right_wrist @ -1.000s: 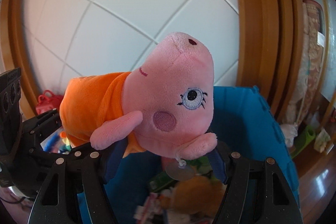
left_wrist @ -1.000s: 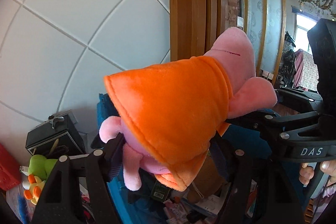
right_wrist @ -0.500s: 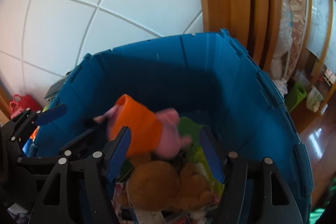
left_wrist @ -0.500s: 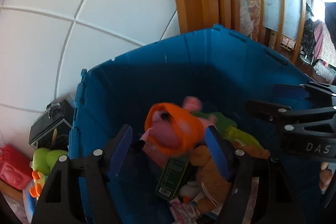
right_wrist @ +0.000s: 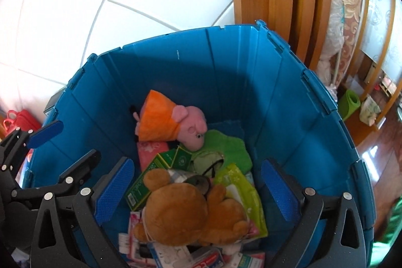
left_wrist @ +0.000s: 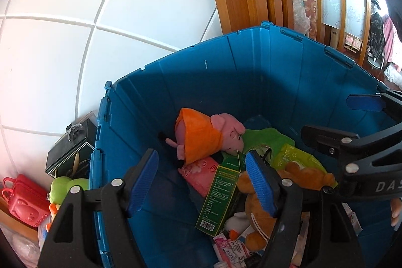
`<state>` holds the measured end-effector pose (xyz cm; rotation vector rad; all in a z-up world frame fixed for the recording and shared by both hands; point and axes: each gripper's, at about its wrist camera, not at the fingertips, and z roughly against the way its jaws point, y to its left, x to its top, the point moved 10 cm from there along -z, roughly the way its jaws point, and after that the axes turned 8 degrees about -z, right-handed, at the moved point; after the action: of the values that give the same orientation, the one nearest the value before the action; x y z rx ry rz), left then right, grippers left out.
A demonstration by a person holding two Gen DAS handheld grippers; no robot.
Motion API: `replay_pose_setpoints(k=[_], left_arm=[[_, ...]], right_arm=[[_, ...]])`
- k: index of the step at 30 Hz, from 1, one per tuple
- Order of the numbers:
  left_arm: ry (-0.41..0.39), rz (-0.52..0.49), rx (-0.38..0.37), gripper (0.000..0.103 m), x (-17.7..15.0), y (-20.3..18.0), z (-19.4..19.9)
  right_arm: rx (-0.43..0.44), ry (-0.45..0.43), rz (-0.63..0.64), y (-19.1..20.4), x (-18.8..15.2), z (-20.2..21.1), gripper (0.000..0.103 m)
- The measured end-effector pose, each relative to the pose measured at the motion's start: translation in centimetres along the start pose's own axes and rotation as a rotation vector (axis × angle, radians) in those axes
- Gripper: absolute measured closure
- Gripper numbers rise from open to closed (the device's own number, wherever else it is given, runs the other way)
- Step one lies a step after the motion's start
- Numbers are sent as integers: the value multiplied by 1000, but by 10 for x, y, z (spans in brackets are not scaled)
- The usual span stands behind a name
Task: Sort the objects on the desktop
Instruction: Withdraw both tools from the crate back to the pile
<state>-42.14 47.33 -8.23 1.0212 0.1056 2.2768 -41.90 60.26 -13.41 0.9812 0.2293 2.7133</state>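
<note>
A pink pig plush in an orange dress (left_wrist: 206, 136) lies inside a big blue bin (left_wrist: 226, 72), against its far-left wall; it also shows in the right wrist view (right_wrist: 170, 123). My left gripper (left_wrist: 201, 182) is open and empty above the bin's near side. My right gripper (right_wrist: 198, 190) is open and empty above a brown teddy bear (right_wrist: 186, 212). The right gripper also shows at the right of the left wrist view (left_wrist: 351, 132), and the left one at the left of the right wrist view (right_wrist: 50, 142).
The bin (right_wrist: 251, 62) also holds a green box (left_wrist: 221, 195), a green cloth (right_wrist: 226, 147), a pink packet (left_wrist: 201, 172) and several packets. Left of the bin stand a black box (left_wrist: 70, 150), a red toy case (left_wrist: 25, 202) and a green toy (left_wrist: 65, 187). A white tiled wall is behind.
Both grippers held the pig plush one second ago. They opened, the plush fell into the bin and now lies still at its far left.
</note>
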Motion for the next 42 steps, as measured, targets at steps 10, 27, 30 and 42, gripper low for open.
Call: replay_pose_setpoints(k=[10, 27, 30, 42], left_arm=[[-52, 171, -43, 31, -9, 26, 33], [-222, 387, 191, 25, -131, 149, 205], [-210, 424, 232, 25, -168, 165, 217], [-216, 544, 377, 25, -310, 222, 265]], right_arm=[[80, -40, -27, 10, 8, 18, 0], [71, -111, 186, 68, -8, 78, 0], [86, -135, 228, 87, -17, 106, 0], [29, -288, 380, 173, -81, 156, 0]])
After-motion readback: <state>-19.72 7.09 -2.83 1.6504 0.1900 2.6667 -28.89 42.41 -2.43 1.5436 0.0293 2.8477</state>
